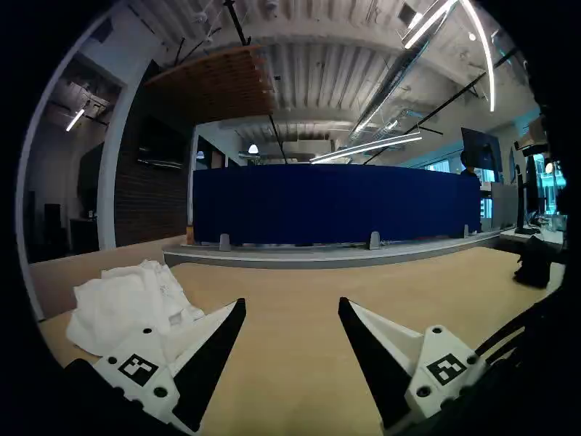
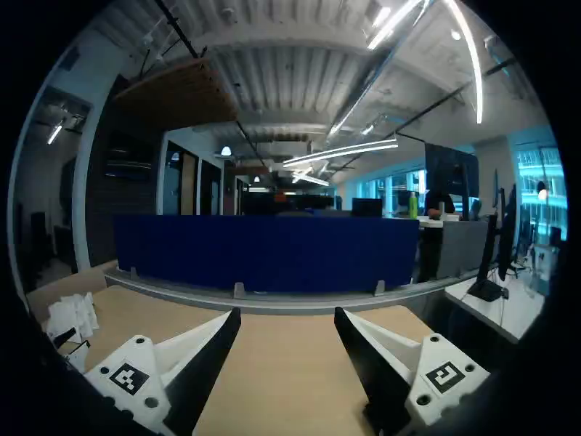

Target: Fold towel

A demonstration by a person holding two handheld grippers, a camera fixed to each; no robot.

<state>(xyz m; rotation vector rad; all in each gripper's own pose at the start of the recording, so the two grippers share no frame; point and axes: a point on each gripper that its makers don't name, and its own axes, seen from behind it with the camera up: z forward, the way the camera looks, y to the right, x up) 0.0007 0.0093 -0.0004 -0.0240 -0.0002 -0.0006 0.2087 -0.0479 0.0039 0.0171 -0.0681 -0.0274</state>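
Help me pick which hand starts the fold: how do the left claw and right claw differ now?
The left claw has the crumpled white towel close beside its left finger; the right claw has it far off to its left. The left claw's finger overlaps the towel's edge in its view; the right claw's fingers frame plain wooden table. Both are open and empty above it.

The left gripper view sits low over the tabletop (image 1: 290,312), facing level across it toward the blue partition (image 1: 327,203) ahead. The right gripper view faces the same way from farther back. Both share tabletop, partition and the white towel (image 1: 131,305) at left.
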